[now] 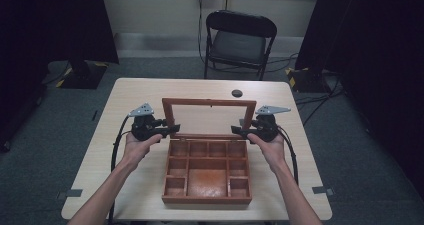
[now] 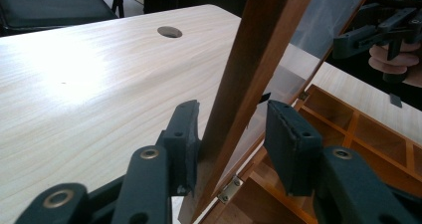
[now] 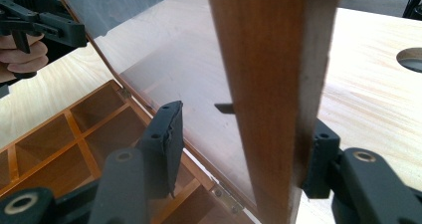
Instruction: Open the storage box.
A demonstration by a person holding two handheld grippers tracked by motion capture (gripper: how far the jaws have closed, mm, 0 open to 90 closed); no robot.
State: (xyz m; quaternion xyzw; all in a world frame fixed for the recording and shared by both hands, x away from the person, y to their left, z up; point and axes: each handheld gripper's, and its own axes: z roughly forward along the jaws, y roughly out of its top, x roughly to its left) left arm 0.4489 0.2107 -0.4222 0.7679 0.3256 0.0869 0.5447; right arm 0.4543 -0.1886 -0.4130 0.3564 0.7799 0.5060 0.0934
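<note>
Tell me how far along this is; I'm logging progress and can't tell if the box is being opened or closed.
Direction can't be told from this moment. The lid stands raised on its hinges and the wooden box has empty compartments. In hand: the left gripper and right gripper straddle the lid's side rails, jaws not fully clamped. Left: swinging the lid to rest.

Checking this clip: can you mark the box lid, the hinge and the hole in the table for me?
box lid (image 1: 208,102): high view, top rail of its wooden frame.
hinge (image 2: 229,190): left gripper view, the metal leaf at the lid's foot.
hole in the table (image 1: 237,93): high view, its dark middle.
</note>
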